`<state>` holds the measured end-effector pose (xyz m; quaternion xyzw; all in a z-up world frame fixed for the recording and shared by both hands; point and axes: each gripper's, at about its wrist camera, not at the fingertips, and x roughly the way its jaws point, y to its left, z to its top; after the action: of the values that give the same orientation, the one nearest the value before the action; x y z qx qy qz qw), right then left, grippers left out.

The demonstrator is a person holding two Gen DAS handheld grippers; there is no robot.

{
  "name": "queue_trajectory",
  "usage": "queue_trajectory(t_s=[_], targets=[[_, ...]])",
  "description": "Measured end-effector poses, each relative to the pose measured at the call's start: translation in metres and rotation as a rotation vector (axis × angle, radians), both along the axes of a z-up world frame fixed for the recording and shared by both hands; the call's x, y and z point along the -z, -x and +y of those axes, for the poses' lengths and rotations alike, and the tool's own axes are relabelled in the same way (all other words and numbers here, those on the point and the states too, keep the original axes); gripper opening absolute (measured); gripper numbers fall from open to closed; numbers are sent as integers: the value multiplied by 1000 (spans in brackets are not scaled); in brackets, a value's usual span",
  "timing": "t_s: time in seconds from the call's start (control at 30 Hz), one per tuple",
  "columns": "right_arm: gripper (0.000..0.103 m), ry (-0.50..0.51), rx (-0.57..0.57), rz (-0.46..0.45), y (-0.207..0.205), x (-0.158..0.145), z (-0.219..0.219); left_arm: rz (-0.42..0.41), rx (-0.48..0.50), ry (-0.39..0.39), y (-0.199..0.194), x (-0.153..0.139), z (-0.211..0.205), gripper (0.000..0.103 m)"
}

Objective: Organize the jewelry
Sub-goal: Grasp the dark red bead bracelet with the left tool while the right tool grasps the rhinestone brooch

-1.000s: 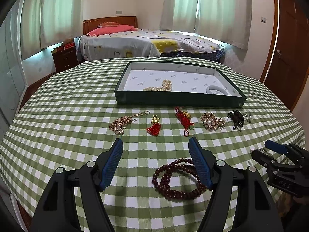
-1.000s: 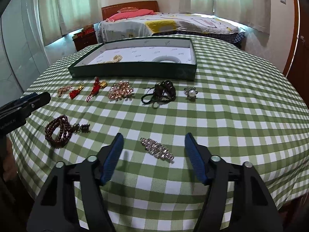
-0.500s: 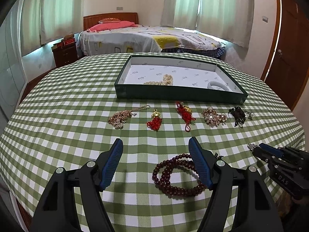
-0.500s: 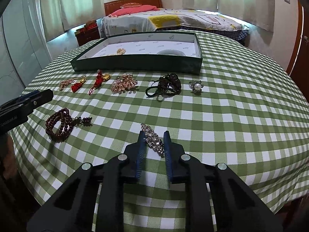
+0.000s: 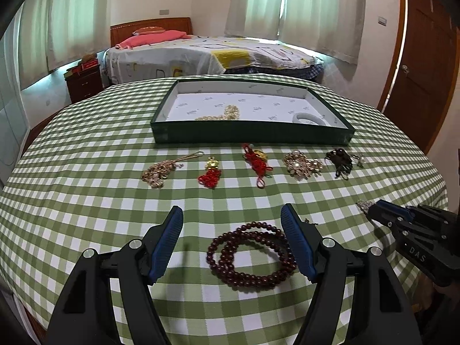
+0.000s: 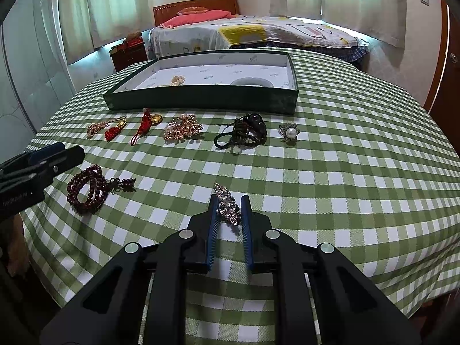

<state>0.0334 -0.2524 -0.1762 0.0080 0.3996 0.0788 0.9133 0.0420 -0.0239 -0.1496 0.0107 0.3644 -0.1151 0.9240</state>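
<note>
While the right tongs (image 6: 228,205) close on a rhinestone clip (image 6: 227,204) at lower centre of the right wrist view, the pads flank the clip's near end and its far tip juts past them toward the box (image 6: 201,102). The grip looks nearly made; the clip seems to rest on or just above the checked surface (image 6: 345,172). In the left wrist view the same tongs (image 5: 369,208) show at the right edge, the sparkling tip poking out. The left tongs (image 5: 231,224) stand wide apart and hold nothing, poised over the bead bracelet (image 5: 251,254) at lower centre. To do this step well, the squeeze should likely finish before any lift, since a narrow, stiff clip held near one end could pivot or slip. A straight, slow rise would then clear the cord bundle (image 6: 244,130) and pearl ring (image 6: 289,132) lying between the clip and the box. The box sits at upper centre, already holding a gold chain (image 6: 176,80) and a white bangle (image 6: 251,82); bare floor between them appears the safest spot to set it down.
</note>
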Motion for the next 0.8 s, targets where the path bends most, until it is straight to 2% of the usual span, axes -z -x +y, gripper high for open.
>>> queue_trajectory(t_s=[0.07, 0.37, 0.53, 0.63, 0.7, 0.77, 0.8], targets=[[16, 0, -2, 0, 0, 0, 0, 3, 9, -6, 0, 2, -3, 74], [16, 2, -7, -2, 1, -1, 2, 90, 36, -50, -5, 25, -15, 74], [16, 0, -7, -2, 1, 0, 3, 93, 32, -27, -5, 27, -11, 75], [16, 1, -6, -2, 0, 0, 3, 82, 37, -14, -4, 25, -9, 55], [16, 0, -5, -2, 0, 0, 3, 82, 56, 16, -4, 24, -7, 31], [16, 1, -6, -3, 0, 0, 3, 83, 49, 14, -6, 24, -5, 17], [16, 0, -6, -4, 0, 0, 3, 85, 52, 27, -6, 24, -3, 15]])
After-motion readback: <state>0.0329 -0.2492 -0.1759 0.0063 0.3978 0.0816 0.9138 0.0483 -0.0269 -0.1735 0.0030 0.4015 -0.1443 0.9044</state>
